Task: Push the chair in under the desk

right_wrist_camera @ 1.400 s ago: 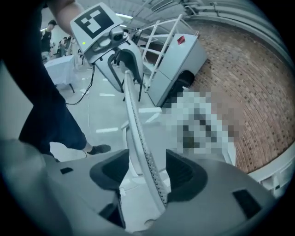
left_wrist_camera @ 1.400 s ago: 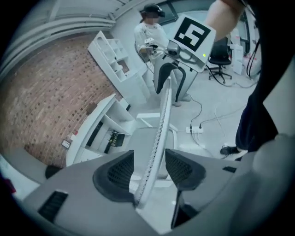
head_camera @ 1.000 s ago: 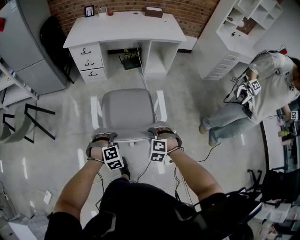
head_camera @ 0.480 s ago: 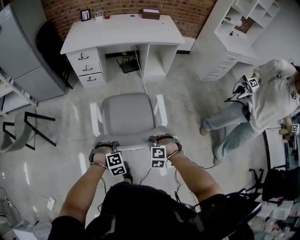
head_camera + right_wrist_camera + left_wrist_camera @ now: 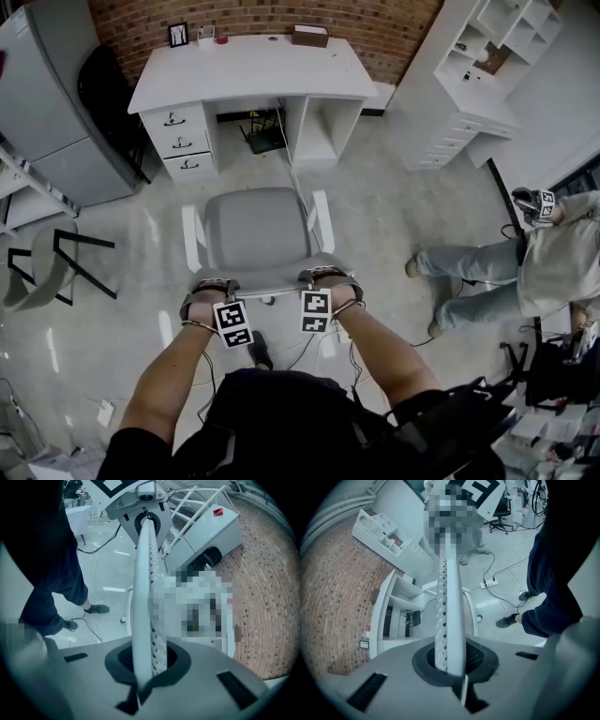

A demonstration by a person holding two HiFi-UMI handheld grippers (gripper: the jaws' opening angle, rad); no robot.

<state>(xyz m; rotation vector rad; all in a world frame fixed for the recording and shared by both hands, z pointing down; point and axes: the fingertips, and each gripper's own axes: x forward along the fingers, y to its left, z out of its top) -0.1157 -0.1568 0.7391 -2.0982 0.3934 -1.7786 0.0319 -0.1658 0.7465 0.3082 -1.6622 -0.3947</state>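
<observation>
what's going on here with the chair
A person holds a gripper in each hand. The left gripper and the right gripper are both shut on the top edge of the grey chair, one at each end of its back. The chair faces the white desk but stands out on the open floor, not yet pushed under. A second person stands off to the right.
</observation>
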